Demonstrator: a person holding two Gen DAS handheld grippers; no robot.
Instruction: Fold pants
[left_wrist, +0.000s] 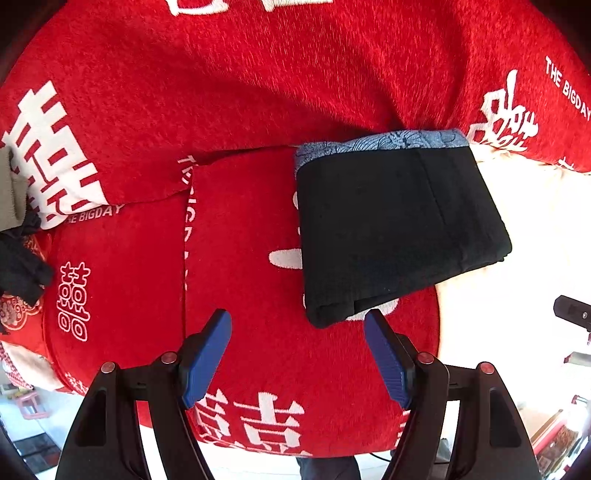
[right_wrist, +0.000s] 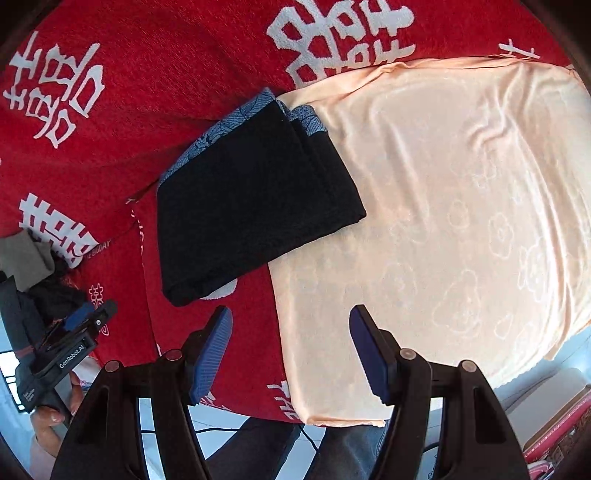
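- Red blanket (left_wrist: 240, 92) with big white signs covers most of the bed, and a pale peach cloth (right_wrist: 461, 221) lies over its right part.
- Folded black pants (left_wrist: 391, 229) lie flat on the bed, a short way in front of both grippers.
- The pants make a thick, neat block with a blue patterned band (left_wrist: 380, 142) along the far edge.
- In the right wrist view the pants sit half on the red blanket and half on the peach cloth, with one corner on the peach side.
- The left gripper (left_wrist: 297, 358) hangs above the red blanket, just near of the pants.
- Its two blue fingers (left_wrist: 205, 360) are spread wide apart and nothing is between them.
- The right gripper (right_wrist: 291, 350) hangs above the line where red blanket and peach cloth meet.
- Its blue fingers (right_wrist: 212, 354) are also spread wide and hold nothing.
- Neither gripper touches the pants.
- In the right wrist view the left gripper shows at the far left edge, with a hand (right_wrist: 51, 417) holding it from below.
- A grey and black bundle of clothes (left_wrist: 16, 236) lies at the left edge of the bed, well apart from the pants.
- Below the bed edge a light floor (right_wrist: 225, 424) shows, and a person's dark trouser legs (right_wrist: 258, 450).
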